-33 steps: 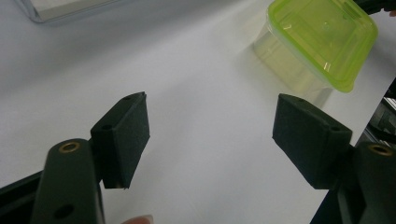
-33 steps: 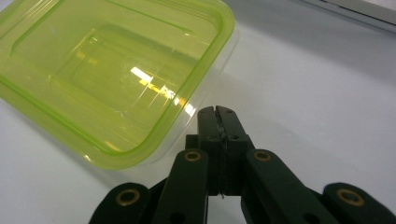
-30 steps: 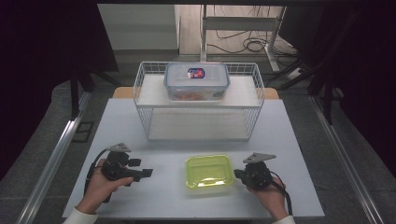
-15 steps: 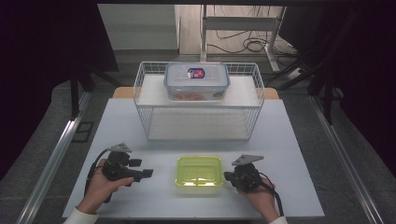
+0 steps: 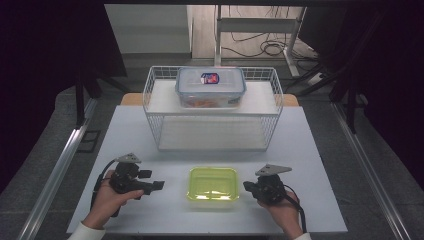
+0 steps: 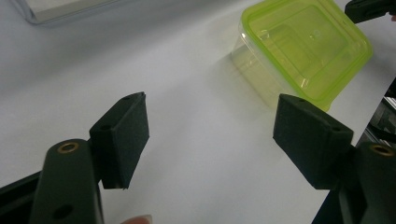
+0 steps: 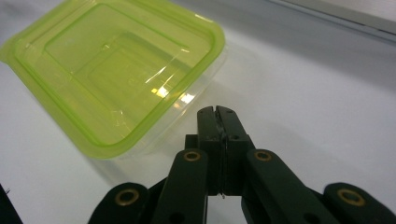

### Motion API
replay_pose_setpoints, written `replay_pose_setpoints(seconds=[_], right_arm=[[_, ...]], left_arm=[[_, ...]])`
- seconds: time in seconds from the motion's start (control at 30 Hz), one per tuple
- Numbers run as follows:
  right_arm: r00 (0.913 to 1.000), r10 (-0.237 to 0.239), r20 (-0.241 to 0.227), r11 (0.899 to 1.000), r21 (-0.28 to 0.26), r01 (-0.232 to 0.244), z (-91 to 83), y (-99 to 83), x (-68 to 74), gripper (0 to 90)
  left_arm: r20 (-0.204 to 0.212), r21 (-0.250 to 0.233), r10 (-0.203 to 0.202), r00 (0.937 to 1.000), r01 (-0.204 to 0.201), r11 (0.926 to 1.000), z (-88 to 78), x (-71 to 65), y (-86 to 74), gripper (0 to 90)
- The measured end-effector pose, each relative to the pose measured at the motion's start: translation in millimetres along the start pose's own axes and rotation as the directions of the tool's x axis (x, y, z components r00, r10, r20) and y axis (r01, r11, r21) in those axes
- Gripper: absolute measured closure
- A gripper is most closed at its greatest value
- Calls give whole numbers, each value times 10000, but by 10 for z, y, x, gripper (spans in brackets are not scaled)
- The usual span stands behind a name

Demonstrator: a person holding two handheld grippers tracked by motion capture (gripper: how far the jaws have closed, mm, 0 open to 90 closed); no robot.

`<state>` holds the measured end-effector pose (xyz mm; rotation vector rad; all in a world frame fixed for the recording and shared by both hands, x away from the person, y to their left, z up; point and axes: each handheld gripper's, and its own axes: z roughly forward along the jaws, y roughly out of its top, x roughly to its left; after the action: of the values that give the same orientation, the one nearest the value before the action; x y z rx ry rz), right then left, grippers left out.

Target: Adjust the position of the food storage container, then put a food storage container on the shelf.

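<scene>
Green-lidded box [image 5: 212, 183] now sits on the worktop [image 5: 320, 150] midway between the two hands, in front of the wire basket [image 5: 150, 97]; a second ago it lay further to the right, close against the right gripper [image 5: 251, 187]. That gripper, its fingers [image 7: 217, 122] pressed together with nothing between them, has slid the box leftward by pushing on its side, and its tip now rests just beside the box's right edge. The left gripper [image 5: 155, 185] has stayed where it was, fingers [image 6: 122, 135] spread wide and empty, aimed at the box but well apart from it. The push looks finished, leaving the box within reach of both hands for a two-sided hold or for opening the lid.
</scene>
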<state>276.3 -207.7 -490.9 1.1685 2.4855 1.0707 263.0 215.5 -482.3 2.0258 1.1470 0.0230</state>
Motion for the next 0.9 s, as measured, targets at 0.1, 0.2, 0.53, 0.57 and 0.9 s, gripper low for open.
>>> replay_pose_setpoints(seconds=[0.1,0.2,0.53,0.57,0.9], right_arm=[[9999,112,-5,9998,-152,-112,-56,-10,-21,880],[9997,234,-79,9994,-253,-236,-98,-18,-33,877],[9991,410,-73,9982,-439,-413,-171,-60,-64,859],[9989,456,-98,9978,-479,-461,-179,-55,-63,851],[9940,1048,-326,9928,-551,-1065,-87,-15,-114,531]], left_arm=[[103,-8,34,9999,-34,10000,4,-19,2,266],[192,-11,96,9998,-96,10000,20,-36,19,266],[384,-62,297,9988,-294,9995,53,-106,63,264],[378,-93,311,9988,-308,9995,52,-114,66,264],[506,-489,-206,9985,231,9985,153,-164,42,237]])
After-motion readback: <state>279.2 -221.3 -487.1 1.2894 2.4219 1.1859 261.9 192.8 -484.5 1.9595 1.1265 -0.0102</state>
